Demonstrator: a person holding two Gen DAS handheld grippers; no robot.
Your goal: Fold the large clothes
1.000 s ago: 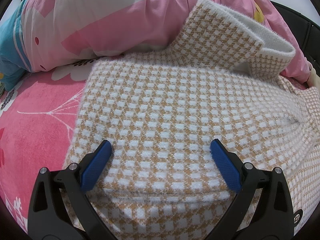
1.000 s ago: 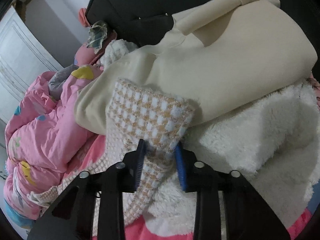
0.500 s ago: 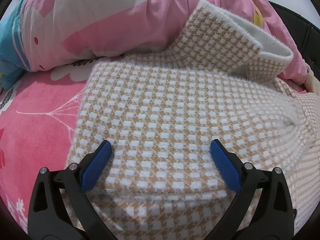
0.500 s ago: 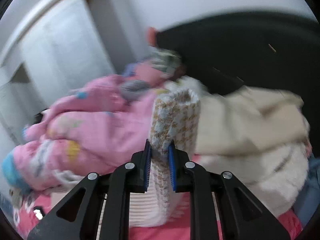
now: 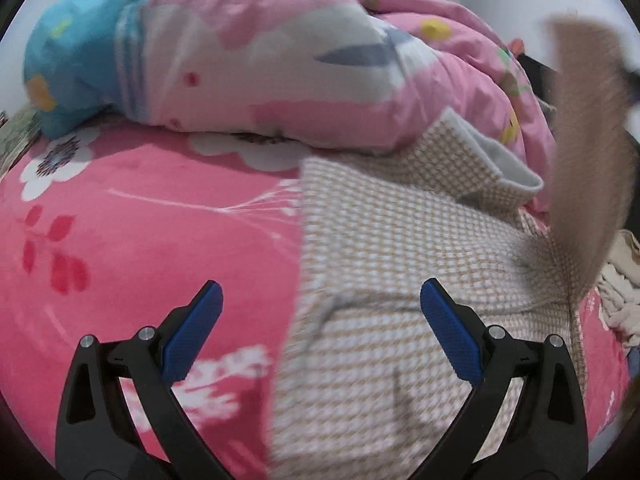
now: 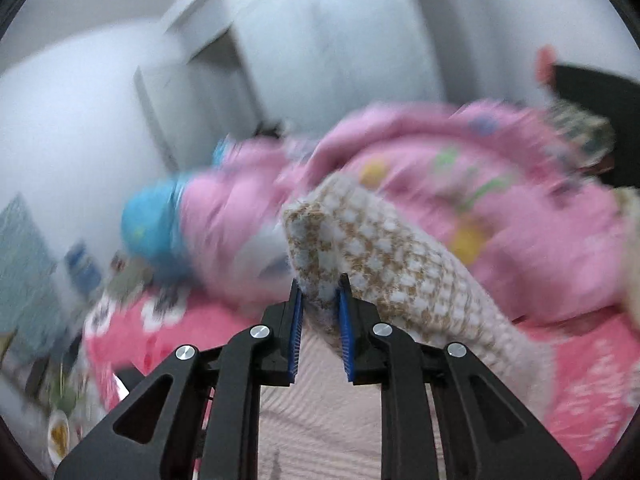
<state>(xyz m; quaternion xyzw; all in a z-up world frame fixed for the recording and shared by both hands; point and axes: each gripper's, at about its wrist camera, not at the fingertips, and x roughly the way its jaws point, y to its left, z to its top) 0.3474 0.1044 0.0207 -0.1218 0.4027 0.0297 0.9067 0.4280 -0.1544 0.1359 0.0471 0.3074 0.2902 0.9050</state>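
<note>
A beige-and-white checked sweater (image 5: 400, 240) lies on the bed, its collar turned up at the far side. My left gripper (image 5: 320, 284) hovers open over the sweater's left edge, with one finger over the pink sheet and nothing gripped. My right gripper (image 6: 320, 282) has one sleeve (image 6: 380, 248) of the sweater between its blue pads, and the fabric fills the gap while the jaws are opening. In the left wrist view, that raised sleeve (image 5: 588, 160) shows as a blurred strip at the right. The right wrist view is heavily blurred.
A bunched pink and blue quilt (image 5: 280, 60) lies along the far side of the pink floral sheet (image 5: 120, 220). Cream clothes (image 5: 624, 248) sit at the right edge. Behind the bed are a white wardrobe (image 6: 320, 40) and a dark headboard (image 6: 592, 84).
My right gripper has swung left, away from the cream clothes pile, carrying the sleeve up and over. My left gripper has risen and shifted left, from over the sweater's middle to its edge.
</note>
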